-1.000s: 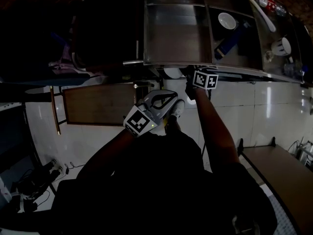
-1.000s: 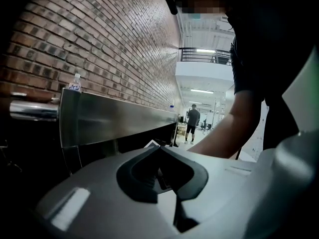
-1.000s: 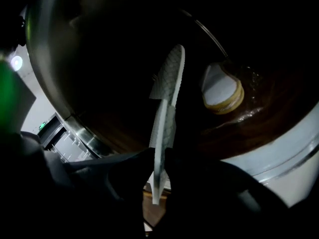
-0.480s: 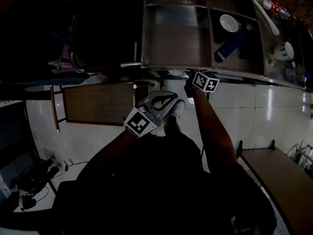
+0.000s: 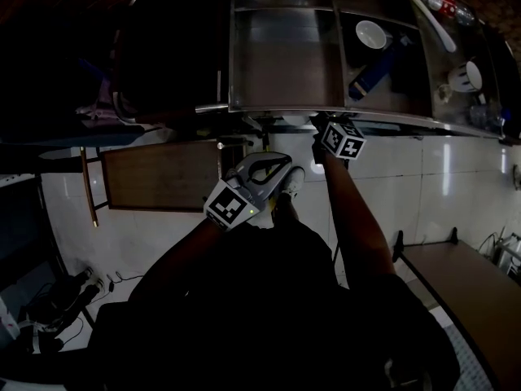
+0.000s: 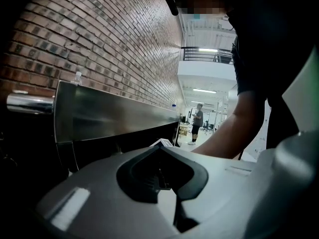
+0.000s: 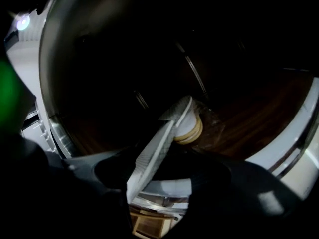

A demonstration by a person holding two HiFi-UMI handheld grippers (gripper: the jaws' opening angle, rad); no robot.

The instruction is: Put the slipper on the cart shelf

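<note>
Dim wood-lined steel cart shelf [image 7: 249,118]. Right gripper [image 7: 167,171] fingers just opened round white ribbed-sole slipper [image 7: 157,151]; left gripper [image 6: 167,183] fingers together. Looks light, floppy: pinch mid-sole.

One left gripper [image 5: 286,182], one right gripper [image 5: 321,129], one slipper [image 7: 153,152], one cart [image 5: 326,111], one white bowl [image 5: 370,32]

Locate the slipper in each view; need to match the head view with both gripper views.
Head view: slipper is probably the pale sliver at top centre, tucked just under the cart's steel frame; mostly hidden.
Left gripper view: not in it.
Right gripper view: slipper runs from bottom centre up to the middle, its far end on the wooden shelf.
Shared landmark: the cart's steel frame, at left in the left gripper view and curving down the left in the right gripper view.
</note>
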